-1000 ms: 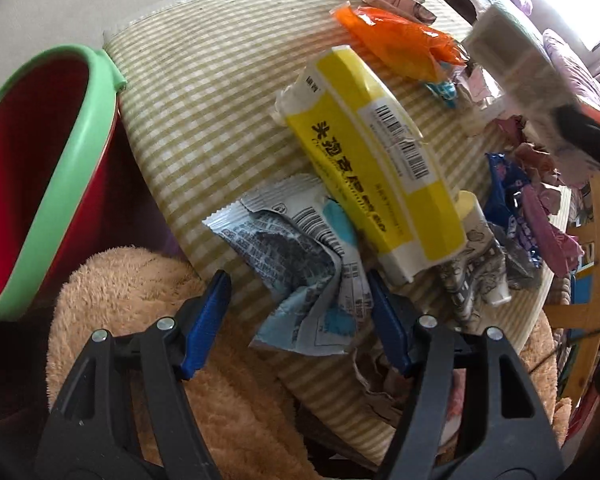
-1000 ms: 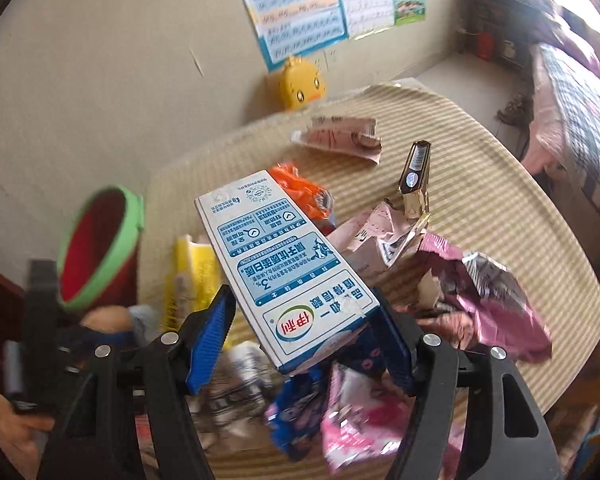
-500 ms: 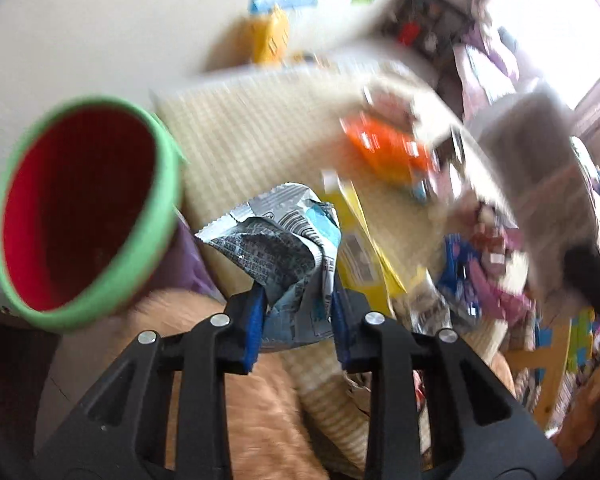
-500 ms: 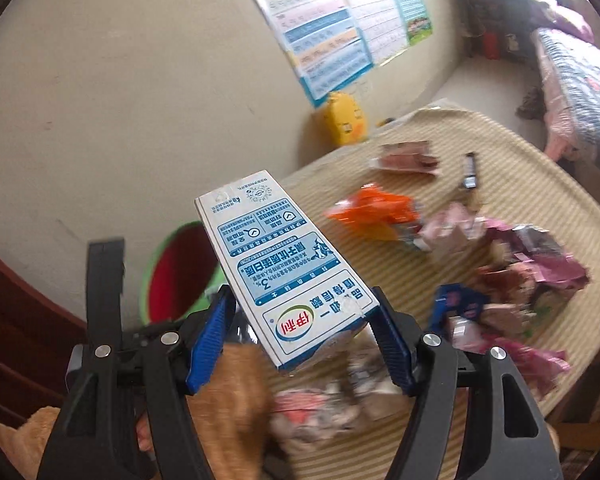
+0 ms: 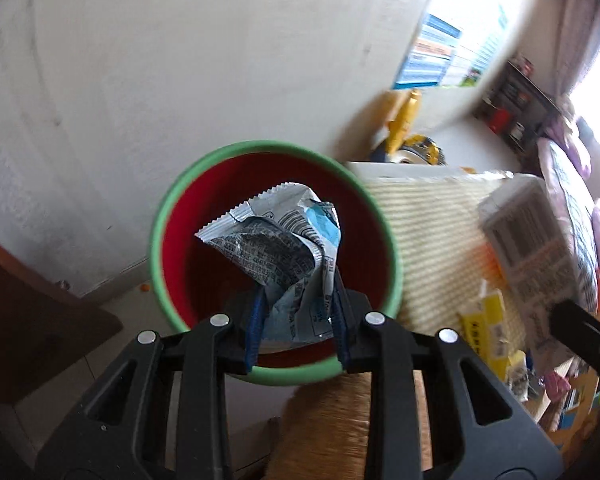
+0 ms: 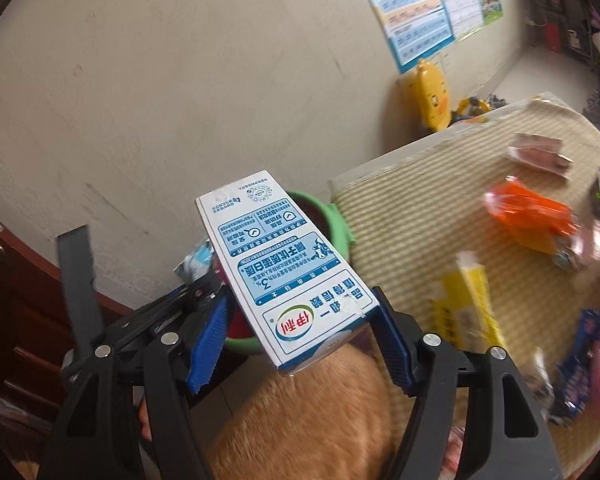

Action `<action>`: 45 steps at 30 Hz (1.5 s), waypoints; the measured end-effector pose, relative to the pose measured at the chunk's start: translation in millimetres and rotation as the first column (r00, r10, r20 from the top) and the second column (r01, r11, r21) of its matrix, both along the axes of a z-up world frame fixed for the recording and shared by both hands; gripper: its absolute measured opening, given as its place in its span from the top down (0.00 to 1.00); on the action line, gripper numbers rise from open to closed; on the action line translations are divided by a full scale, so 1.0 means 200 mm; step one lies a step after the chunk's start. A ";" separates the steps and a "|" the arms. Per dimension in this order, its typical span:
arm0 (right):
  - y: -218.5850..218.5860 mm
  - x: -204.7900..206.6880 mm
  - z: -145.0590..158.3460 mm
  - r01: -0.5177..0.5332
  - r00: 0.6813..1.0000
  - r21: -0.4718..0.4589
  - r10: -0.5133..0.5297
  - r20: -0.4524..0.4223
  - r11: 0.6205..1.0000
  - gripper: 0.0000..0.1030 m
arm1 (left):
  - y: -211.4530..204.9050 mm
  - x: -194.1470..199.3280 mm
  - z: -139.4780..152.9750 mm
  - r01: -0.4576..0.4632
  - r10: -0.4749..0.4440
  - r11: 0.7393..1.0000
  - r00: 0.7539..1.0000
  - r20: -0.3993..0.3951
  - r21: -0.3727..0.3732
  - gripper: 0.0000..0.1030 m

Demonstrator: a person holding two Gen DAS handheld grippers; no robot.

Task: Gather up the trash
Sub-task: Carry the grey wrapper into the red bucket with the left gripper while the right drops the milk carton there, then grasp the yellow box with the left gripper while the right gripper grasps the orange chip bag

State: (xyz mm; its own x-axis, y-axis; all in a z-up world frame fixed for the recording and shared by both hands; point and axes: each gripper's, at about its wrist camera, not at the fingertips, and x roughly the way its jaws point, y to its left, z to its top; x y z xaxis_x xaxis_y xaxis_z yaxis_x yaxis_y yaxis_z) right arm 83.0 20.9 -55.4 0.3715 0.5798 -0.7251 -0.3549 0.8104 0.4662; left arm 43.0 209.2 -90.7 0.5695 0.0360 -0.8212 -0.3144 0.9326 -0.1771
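Note:
A crumpled silver and blue wrapper (image 5: 276, 240) is pinched between the blue pads of my left gripper (image 5: 296, 312), which is shut on it. The wrapper hangs over the mouth of a red bin with a green rim (image 5: 158, 240). My right gripper (image 6: 300, 340) is shut on a white and blue milk carton (image 6: 284, 264), held tilted just right of the bin (image 6: 338, 220). In the right wrist view the left gripper (image 6: 208, 280) and its wrapper (image 6: 198, 260) show behind the carton. The carton (image 5: 536, 240) appears blurred at the right of the left wrist view.
A table with a striped cloth (image 6: 420, 184) carries an orange wrapper (image 6: 528, 216), a yellow box (image 6: 468, 308), a blue packet (image 6: 584, 364) and other litter. A tan furry cushion (image 6: 300, 420) lies below the grippers. Dark wooden furniture (image 6: 16, 300) stands left; a yellow duck toy (image 6: 430, 96) sits by the wall.
My left gripper closed on the wrapper, lifted it off the table and swung it left over the bin. The right gripper carried the carton left toward the bin.

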 end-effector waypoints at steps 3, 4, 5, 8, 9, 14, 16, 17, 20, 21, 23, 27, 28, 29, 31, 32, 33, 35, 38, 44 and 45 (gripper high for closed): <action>0.15 0.06 -0.09 -0.031 0.999 -0.051 0.030 -0.019 0.998 0.36 | 0.06 0.01 -0.04 -0.014 0.013 1.000 1.000 -0.014 -0.025 0.73; 0.20 0.07 -0.12 -0.039 0.999 -0.065 0.037 -0.030 0.997 0.36 | 0.07 0.01 -0.05 -0.017 0.016 0.999 1.000 -0.022 -0.030 0.73; 0.24 0.08 -0.15 -0.044 0.998 -0.077 0.041 -0.039 0.996 0.36 | 0.08 0.01 -0.07 -0.020 0.019 0.999 0.999 -0.030 -0.036 0.73; 0.31 0.09 -0.22 -0.054 0.997 -0.094 0.049 -0.062 0.994 0.36 | 0.13 0.00 -0.13 -0.028 0.025 0.998 0.998 -0.059 -0.058 0.73; 0.31 0.10 -0.24 -0.058 0.996 -0.094 0.052 -0.066 0.994 0.36 | 0.13 0.00 -0.15 -0.027 0.023 0.997 0.997 -0.069 -0.065 0.72; 0.30 0.12 -0.26 -0.054 0.998 -0.094 0.050 -0.050 0.994 0.35 | 0.18 0.00 -0.20 -0.074 0.066 0.993 0.994 -0.087 -0.092 0.36; 0.28 0.12 -0.25 -0.046 0.998 -0.092 0.042 -0.047 0.995 0.35 | 0.17 0.02 -0.21 -0.073 0.064 0.992 0.994 -0.090 -0.102 0.36; 0.27 0.12 -0.24 -0.042 0.998 -0.088 0.038 -0.046 0.995 0.35 | 0.16 0.02 -0.21 -0.068 0.058 0.993 0.994 -0.095 -0.099 0.36; 0.21 0.10 -0.21 -0.037 0.999 -0.092 0.034 -0.035 0.995 0.35 | 0.15 0.01 -0.22 -0.057 0.047 0.993 0.994 -0.096 -0.106 0.36; 0.19 0.10 -0.19 -0.031 0.999 -0.099 0.028 -0.024 0.995 0.35 | 0.14 0.01 -0.21 -0.054 0.044 0.993 0.994 -0.097 -0.108 0.36; 0.13 0.09 -0.17 -0.013 1.000 -0.116 0.013 -0.005 0.993 0.34 | 0.13 0.01 -0.21 -0.047 0.037 0.993 0.995 -0.094 -0.109 0.36; -0.07 0.10 -0.15 0.068 0.997 -0.186 -0.062 0.035 0.980 0.29 | 0.08 0.02 -0.18 -0.025 0.016 0.993 0.997 -0.078 -0.114 0.36; -0.13 0.11 -0.15 0.091 0.996 -0.206 -0.085 0.042 0.974 0.29 | 0.05 0.02 -0.17 -0.010 0.002 0.993 0.997 -0.072 -0.117 0.36; -0.17 0.12 -0.16 0.109 0.994 -0.221 -0.101 0.047 0.969 0.29 | 0.02 0.03 -0.16 0.003 -0.011 0.993 0.998 -0.067 -0.118 0.36; -0.32 0.17 -0.17 0.164 0.986 -0.264 -0.155 0.052 0.951 0.29 | -0.05 0.05 -0.13 0.038 -0.045 0.992 0.997 -0.057 -0.119 0.36; -0.39 0.21 -0.18 0.186 0.983 -0.285 -0.180 0.048 0.940 0.29 | -0.09 0.06 -0.12 0.057 -0.064 0.991 0.996 -0.054 -0.124 0.36; -0.44 0.22 -0.19 0.198 0.980 -0.300 -0.193 0.044 0.933 0.29 | -0.15 0.07 -0.11 0.084 -0.092 0.986 0.994 -0.053 -0.142 0.36; -0.54 0.27 -0.20 0.211 0.977 -0.335 -0.211 0.036 0.918 0.29 | -0.27 0.10 -0.12 0.133 -0.147 0.973 0.987 -0.058 -0.190 0.36; -0.68 0.31 -0.22 0.198 0.979 -0.377 -0.201 0.033 0.905 0.29 | -0.49 0.16 -0.15 0.213 -0.239 0.944 0.968 -0.077 -0.254 0.36; -0.81 0.46 -0.26 0.078 0.997 -0.477 -0.077 0.021 0.876 0.29 | -0.95 0.27 -0.26 0.359 -0.395 0.905 0.909 -0.134 -0.228 0.36; -0.81 0.49 -0.28 0.054 0.998 -0.487 -0.059 0.004 0.872 0.29 | -1.01 0.29 -0.28 0.371 -0.408 0.901 0.900 -0.151 -0.225 0.36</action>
State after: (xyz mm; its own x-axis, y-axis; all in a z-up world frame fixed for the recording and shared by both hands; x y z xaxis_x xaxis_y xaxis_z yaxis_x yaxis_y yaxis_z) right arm 181.2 -140.5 -111.5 0.3840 0.1313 -0.9139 -0.2993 0.9541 0.0113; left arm 101.5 7.7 -147.2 0.3393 -0.3201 -0.8845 0.0224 0.9428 -0.3326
